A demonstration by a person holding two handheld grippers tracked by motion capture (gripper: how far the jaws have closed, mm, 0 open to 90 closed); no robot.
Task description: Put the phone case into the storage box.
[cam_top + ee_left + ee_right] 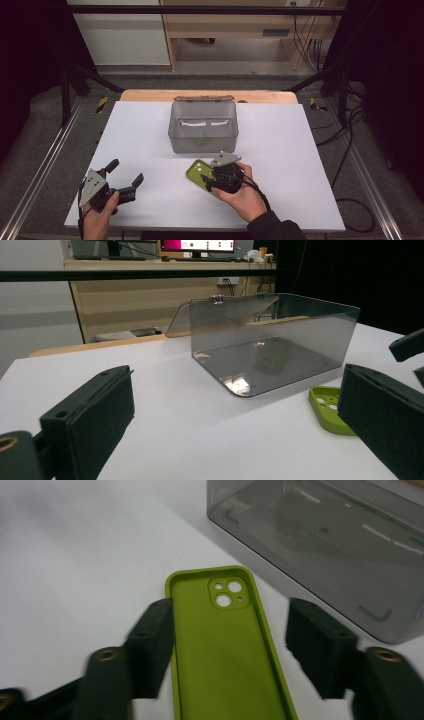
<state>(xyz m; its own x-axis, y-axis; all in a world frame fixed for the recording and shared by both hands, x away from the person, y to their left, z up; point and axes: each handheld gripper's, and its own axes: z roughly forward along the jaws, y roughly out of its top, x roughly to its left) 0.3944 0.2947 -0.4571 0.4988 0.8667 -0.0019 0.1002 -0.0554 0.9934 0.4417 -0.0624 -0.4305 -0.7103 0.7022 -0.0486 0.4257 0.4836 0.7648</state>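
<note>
Resting near the table's [150,130] front-left corner, the left gripper [126,176] gapes wide, holding and touching nothing. To its right the right gripper [209,183] hangs spread over the green case [225,650], one jaw at each long side, not yet clamped. The case lies hollow side up just before the smoky box [202,127], whose lid is tipped back. No writing is legible.

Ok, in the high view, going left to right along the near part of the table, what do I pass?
Left gripper, jaws apart → green phone case lying flat → right gripper, down over the case → bare white table.
</note>
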